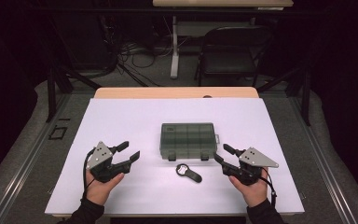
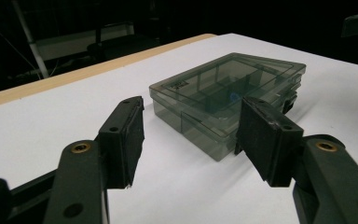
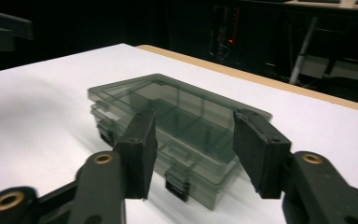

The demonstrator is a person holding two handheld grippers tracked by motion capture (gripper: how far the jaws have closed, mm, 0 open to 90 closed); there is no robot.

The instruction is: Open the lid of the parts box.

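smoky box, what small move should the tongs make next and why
Probably ease the right tongs toward the front latches of the smoky box. The lid looks closed, both tongs stand open and apart from it, and the left tongs could steady its side.

The smoky box's (image 1: pixel 187 140) contents are too dim to tell through its closed lid. In the right gripper view its near corner sits hidden behind the gripper. The small black tool (image 1: pixel 189 172) is too small to identify. The person's forearms are cut off at the bottom edge.
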